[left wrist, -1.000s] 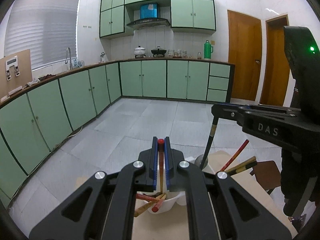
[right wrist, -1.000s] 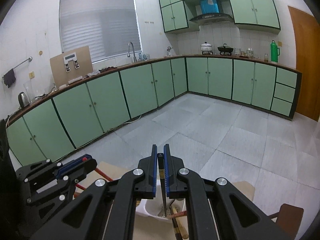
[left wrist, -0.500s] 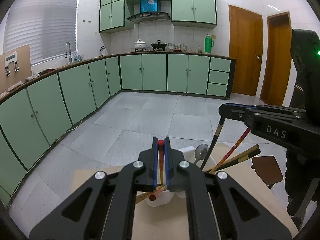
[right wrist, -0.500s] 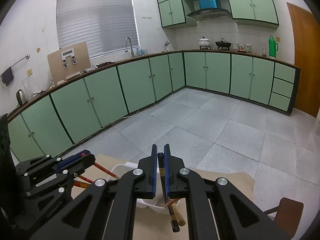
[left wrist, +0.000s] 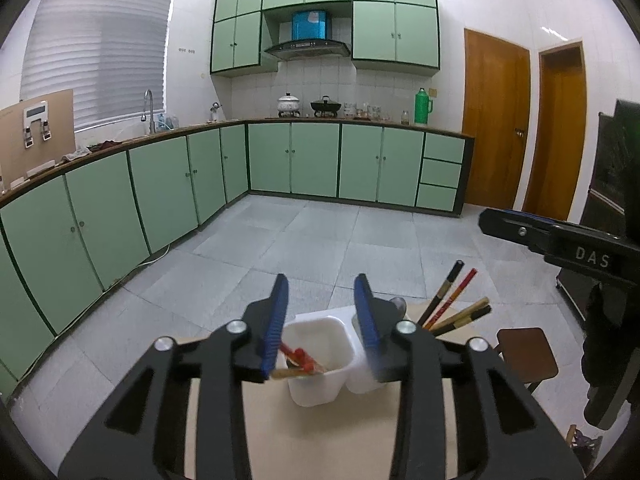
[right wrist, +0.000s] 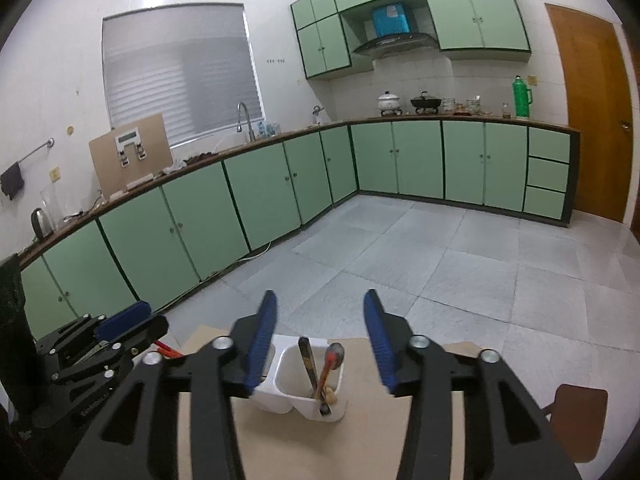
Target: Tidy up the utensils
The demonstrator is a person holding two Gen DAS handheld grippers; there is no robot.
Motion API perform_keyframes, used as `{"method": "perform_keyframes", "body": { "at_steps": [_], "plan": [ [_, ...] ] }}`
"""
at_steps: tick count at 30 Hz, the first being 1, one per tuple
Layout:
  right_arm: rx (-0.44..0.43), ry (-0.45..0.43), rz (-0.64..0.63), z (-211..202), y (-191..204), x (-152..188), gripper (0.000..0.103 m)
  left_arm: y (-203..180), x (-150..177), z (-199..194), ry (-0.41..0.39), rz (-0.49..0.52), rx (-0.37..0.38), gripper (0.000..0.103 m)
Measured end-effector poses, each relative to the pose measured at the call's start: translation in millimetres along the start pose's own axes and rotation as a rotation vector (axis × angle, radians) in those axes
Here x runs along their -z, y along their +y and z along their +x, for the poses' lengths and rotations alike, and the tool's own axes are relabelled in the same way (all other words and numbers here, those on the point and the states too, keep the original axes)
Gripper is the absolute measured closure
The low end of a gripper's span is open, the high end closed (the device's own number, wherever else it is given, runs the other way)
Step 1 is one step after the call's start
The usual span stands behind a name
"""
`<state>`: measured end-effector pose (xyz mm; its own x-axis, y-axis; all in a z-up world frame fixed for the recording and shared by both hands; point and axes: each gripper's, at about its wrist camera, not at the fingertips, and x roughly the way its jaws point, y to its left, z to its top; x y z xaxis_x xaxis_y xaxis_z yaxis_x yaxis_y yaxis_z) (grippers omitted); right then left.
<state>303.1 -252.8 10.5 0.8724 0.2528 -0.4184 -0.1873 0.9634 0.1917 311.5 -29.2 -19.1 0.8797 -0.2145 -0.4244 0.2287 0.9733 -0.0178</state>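
A white two-cup holder stands on the beige table. Its left cup holds red chopsticks. Out of its right cup lean several dark, red and wooden chopsticks. My left gripper hangs just before the holder with its jaws opening and nothing between them. In the right wrist view the holder carries a dark chopstick and a spoon. My right gripper is also opening, with nothing between its pads. Each gripper shows in the other's view: right, left.
A small brown stool stands past the table's right side, also visible in the right wrist view. Beyond the table lie a grey tiled floor and green cabinets along the walls.
Both grippers went from shut to open. The left let go of a red chopstick, the right of a dark one; both now rest in the holder. Both grippers drew back a little.
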Motion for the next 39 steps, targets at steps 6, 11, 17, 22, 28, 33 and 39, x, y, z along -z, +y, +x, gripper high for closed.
{"method": "perform_keyframes", "body": {
  "at_steps": [6,11,17,22,28,33,39],
  "plan": [
    [0.015,-0.015,0.025,-33,-5,15,0.033,-1,14,-32,-0.004,-0.031,-0.008,0.051],
    [0.033,-0.023,0.023,-63,-2,33,0.014,-1,28,-59,-0.011,-0.044,-0.023,0.033],
    [0.019,-0.006,0.007,-91,13,53,0.006,-8,41,-92,-0.013,-0.045,-0.034,0.015],
    [0.02,0.004,-0.031,-110,29,65,0.006,-13,47,-118,-0.016,-0.049,-0.024,0.012],
    [0.017,0.005,-0.065,-132,47,78,0.006,-15,56,-144,-0.019,-0.058,-0.039,0.01],
    [0.014,0.007,-0.077,-146,55,87,0.006,-13,60,-159,-0.011,-0.065,-0.052,0.01],
    [0.004,0.02,-0.068,-156,59,96,0.006,-14,68,-179,-0.015,-0.068,-0.048,0.01]
  ]
}}
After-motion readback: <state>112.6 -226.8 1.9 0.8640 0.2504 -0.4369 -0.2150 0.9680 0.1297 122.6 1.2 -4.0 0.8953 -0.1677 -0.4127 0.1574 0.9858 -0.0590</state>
